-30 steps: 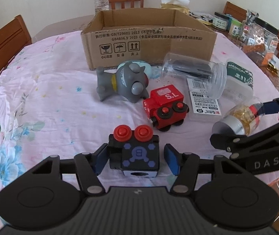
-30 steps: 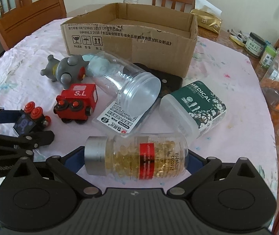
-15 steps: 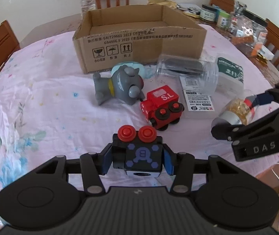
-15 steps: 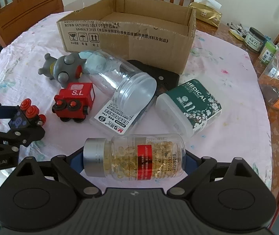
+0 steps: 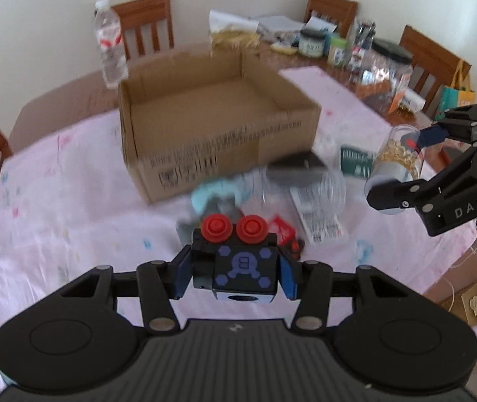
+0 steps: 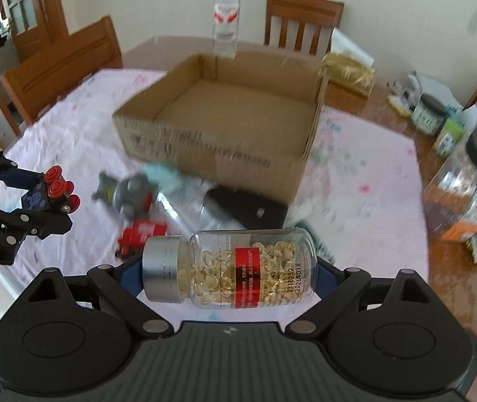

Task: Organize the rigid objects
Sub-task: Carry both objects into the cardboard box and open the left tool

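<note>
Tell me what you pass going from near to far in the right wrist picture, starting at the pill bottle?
Pill bottle in the right hand-held gripper → black flat thing on the tablecloth → cardboard box → water bottle → wooden chair.

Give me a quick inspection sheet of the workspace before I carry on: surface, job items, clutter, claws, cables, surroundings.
Surface: table under a pink floral cloth; bare wood at the far right edge.
Job's things: open cardboard box, nothing seen inside; black toy block with red knobs; capsule bottle; grey toy figure, red toy train and clear jar lie on the cloth, blurred.
Clutter: jars and packets along the right edge; water bottle behind the box.
Claws: left claw shut on the block; right claw shut on the bottle, end to end; both lifted off the cloth.
Cables: thin white cord off the table's right.
Surroundings: wooden chairs, pale wall.
</note>
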`<state>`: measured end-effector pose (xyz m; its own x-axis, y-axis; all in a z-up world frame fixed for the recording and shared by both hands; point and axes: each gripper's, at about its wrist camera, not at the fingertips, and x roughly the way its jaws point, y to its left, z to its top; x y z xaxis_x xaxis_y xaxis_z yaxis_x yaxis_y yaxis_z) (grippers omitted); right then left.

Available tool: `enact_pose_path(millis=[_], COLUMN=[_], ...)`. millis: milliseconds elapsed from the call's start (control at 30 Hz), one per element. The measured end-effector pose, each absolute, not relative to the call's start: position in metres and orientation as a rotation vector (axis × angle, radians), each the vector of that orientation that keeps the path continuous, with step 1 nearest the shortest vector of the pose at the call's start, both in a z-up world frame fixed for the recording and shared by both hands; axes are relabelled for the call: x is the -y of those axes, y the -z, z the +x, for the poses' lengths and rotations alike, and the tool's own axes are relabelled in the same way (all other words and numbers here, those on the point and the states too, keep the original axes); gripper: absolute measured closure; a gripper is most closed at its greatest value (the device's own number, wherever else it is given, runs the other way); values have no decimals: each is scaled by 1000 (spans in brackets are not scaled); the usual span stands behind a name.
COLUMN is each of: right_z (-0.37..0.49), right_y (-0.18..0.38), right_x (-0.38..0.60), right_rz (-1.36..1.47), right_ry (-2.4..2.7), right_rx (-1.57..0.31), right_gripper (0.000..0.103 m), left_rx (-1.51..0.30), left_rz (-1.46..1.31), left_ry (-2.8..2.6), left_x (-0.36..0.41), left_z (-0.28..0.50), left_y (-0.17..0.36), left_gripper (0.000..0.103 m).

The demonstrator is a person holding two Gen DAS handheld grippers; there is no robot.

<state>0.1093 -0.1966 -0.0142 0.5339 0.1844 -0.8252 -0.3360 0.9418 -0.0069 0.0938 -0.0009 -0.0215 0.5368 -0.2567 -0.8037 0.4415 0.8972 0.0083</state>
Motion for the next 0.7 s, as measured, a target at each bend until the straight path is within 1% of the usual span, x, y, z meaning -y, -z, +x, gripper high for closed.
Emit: enact_pose_path(millis=[233, 400, 700], right_z=[137, 168, 229], right_y=[-17, -27, -28], right_x=[197, 197, 194], right_rz=[-149, -140, -148], right_ry=[-289, -318, -379], right_rx=[-892, -864, -851], right_gripper=[6, 6, 6], left_rx=[-842, -802, -807], left_rz=[233, 233, 226], left_ry=[421, 399, 332], left_x=[1, 7, 24], left_z=[144, 184, 263], left_y=[-4, -14, -6], left_gripper=[53, 52, 52])
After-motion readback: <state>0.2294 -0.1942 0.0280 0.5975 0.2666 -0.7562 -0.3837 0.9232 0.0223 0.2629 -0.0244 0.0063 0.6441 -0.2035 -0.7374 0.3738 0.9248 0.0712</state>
